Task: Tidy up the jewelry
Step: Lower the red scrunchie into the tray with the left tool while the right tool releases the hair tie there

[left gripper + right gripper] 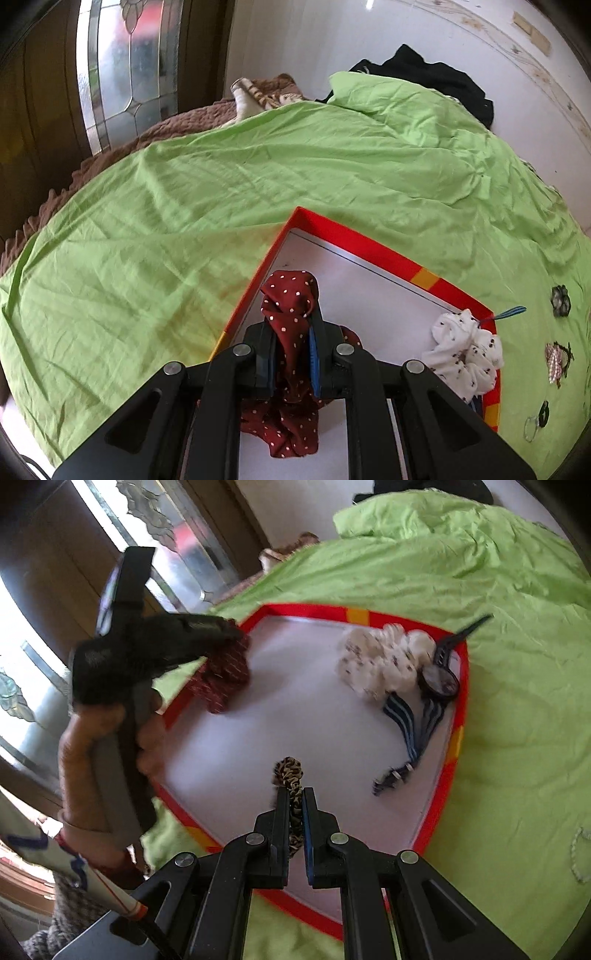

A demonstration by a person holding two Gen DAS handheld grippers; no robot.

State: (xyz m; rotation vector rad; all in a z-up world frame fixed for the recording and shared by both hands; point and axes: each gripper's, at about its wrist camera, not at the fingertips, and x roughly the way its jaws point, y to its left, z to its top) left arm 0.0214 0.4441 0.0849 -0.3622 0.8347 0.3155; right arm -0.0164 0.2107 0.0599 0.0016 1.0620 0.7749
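A shallow red-rimmed box (373,245) (441,786) with a white floor lies on the green bedsheet. My left gripper (291,317) is shut on a dark red scrunchie with white dots (290,295), which hangs over the box's left part; the right wrist view shows that gripper (236,635) and red scrunchie (221,675) at the box's left rim. My right gripper (295,794) is shut on a leopard-print scrunchie (290,771) above the box's near part. Inside the box lie a white dotted scrunchie (467,347) (384,661), a dark wristwatch (439,679) and a blue striped band (410,723).
Several small hair pieces lie loose on the sheet right of the box, among them a dark flower-shaped one (561,300) and a pearly clip (556,362). A black garment (436,75) lies at the bed's far edge, a brown blanket (177,125) at the far left. A person's hand (96,760) holds the left gripper.
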